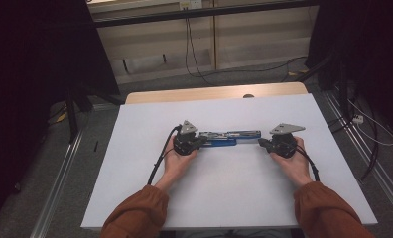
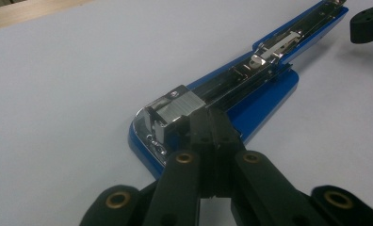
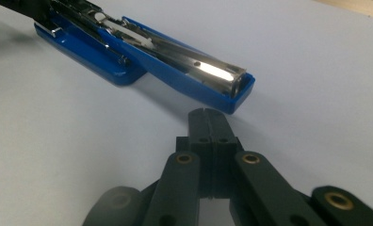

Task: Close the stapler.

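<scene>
Blue metal-and-plastic stapler, opened flat [image 1: 228, 137]: lies crosswise at the middle of the white rectangular tabletop [image 1: 224, 198]. Black two-jaw left gripper [image 1: 200, 141] at its left end, touching; black two-jaw right gripper [image 1: 262, 144] just beside its right end.

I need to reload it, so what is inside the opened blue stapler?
The stapler lies swung open on the white table: a bare metal channel and a silver spring piece show. The left tongs, shut, cover part of it, so staples cannot be confirmed.
</scene>
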